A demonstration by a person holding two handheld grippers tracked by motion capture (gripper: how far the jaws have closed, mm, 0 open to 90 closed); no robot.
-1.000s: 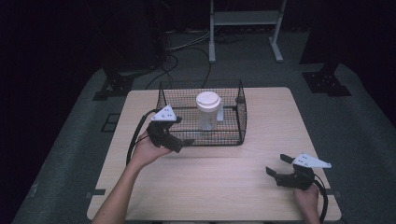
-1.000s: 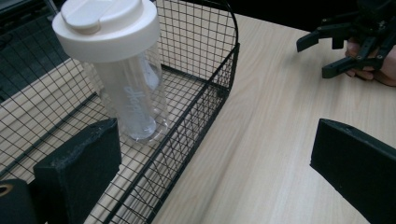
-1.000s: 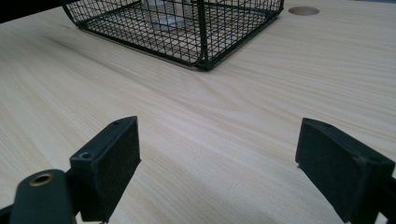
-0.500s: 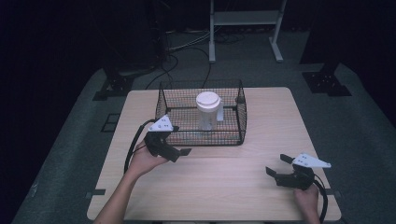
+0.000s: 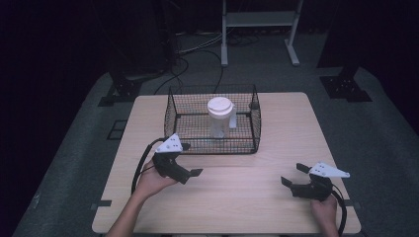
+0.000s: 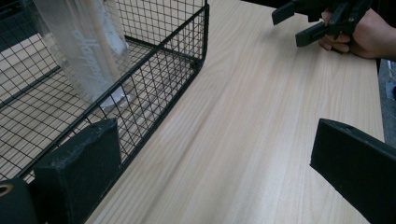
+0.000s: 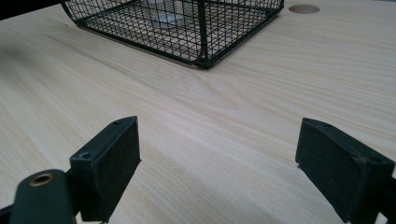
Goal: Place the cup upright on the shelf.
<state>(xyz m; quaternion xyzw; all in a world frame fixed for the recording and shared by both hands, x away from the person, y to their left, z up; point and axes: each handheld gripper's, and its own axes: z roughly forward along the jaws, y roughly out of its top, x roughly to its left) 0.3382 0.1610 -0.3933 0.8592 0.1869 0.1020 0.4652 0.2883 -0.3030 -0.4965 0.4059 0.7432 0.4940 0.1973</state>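
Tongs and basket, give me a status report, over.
Left tongs open, empty, near the basket. Right tongs open, empty, on the table. Cup upright inside the basket. Nothing in the way.

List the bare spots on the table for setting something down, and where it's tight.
Bare wood: the strip between the wire basket and the near edge, between the left gripper and right gripper; also the table right of the basket, and the narrower strip to its left. Tight: inside the basket around the lidded jug, and near its front-left corner by the left gripper.
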